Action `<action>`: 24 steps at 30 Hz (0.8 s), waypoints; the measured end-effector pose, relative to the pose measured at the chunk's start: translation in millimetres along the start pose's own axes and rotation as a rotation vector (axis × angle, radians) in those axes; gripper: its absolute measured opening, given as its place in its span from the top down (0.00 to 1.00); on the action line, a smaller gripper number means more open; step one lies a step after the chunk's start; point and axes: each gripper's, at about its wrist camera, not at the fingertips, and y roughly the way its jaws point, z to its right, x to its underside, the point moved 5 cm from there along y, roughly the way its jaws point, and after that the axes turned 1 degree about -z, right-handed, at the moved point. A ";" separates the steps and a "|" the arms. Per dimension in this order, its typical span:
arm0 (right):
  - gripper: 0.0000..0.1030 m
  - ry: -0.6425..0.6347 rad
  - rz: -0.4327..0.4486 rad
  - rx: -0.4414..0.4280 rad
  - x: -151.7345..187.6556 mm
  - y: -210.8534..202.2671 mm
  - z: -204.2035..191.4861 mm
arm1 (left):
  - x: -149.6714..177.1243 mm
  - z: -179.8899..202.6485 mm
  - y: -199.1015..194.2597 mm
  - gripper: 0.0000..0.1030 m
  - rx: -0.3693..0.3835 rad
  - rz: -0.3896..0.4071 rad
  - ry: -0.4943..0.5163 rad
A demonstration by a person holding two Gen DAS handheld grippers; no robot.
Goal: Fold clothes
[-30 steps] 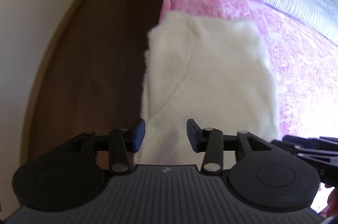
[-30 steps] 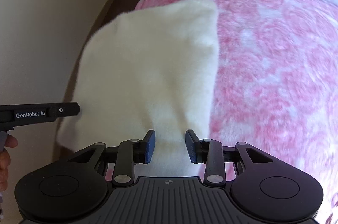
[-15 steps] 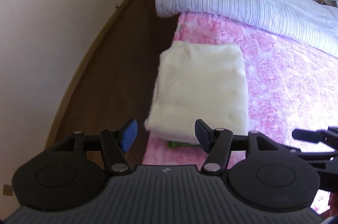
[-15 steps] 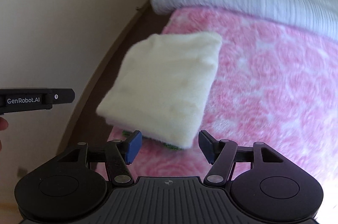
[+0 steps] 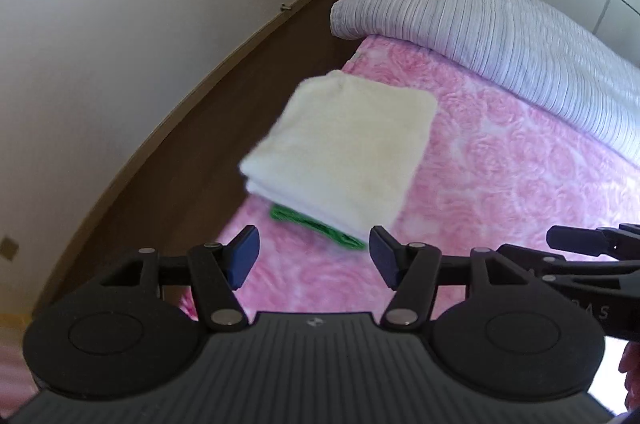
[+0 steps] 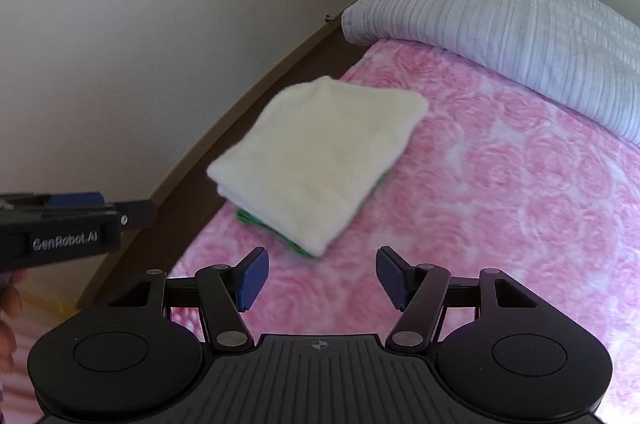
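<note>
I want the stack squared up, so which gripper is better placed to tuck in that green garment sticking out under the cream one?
Probably the left gripper: its open jaws point almost straight at the green garment under the folded cream garment. The right gripper, also open, is aimed further right.

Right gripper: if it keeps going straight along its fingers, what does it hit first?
Probably the near corner of the folded cream garment, with the green item peeking out beneath it. The right gripper is open and empty, and only pink bedspread lies in between. Depth is uncertain, so it could land on the bedspread first.
</note>
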 end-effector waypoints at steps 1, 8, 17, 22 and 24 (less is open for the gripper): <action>0.38 -0.013 -0.001 -0.006 3.5 -7.2 6.2 | 5.3 9.3 -4.8 0.45 -0.008 0.001 -0.018; 0.38 -0.114 -0.030 -0.053 24.0 -51.3 46.8 | 41.6 69.8 -47.4 0.45 -0.026 -0.012 -0.117; 0.38 -0.182 -0.068 -0.104 33.0 -68.1 74.4 | 68.2 102.1 -79.5 0.45 -0.094 -0.003 -0.182; 0.38 -0.205 -0.089 -0.122 32.9 -66.5 84.4 | 70.4 111.2 -79.0 0.45 -0.112 -0.007 -0.215; 0.38 -0.215 -0.098 -0.129 32.8 -65.9 88.4 | 71.2 114.6 -78.4 0.45 -0.117 -0.009 -0.228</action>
